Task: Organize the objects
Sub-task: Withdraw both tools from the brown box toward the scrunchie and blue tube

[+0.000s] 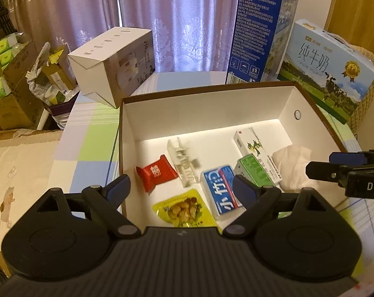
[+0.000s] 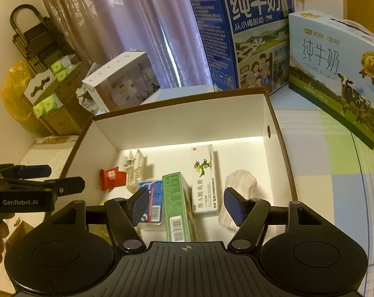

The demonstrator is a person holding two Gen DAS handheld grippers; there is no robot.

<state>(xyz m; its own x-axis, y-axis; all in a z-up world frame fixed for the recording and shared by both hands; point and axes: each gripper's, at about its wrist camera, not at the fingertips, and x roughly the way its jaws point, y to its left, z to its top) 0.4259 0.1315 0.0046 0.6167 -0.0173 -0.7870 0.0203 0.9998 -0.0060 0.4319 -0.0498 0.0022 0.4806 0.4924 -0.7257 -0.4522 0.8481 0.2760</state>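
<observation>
White-lined box [image 1: 211,106] of small packets, both tools open above

Both wrist views angled down, close over one shared open box [image 1: 308,99].

Matt white card lines the box [image 1: 206,113]; red packet [image 1: 155,173] is glossy foil; tissue [image 1: 292,163] soft, crumpled paper.
</observation>
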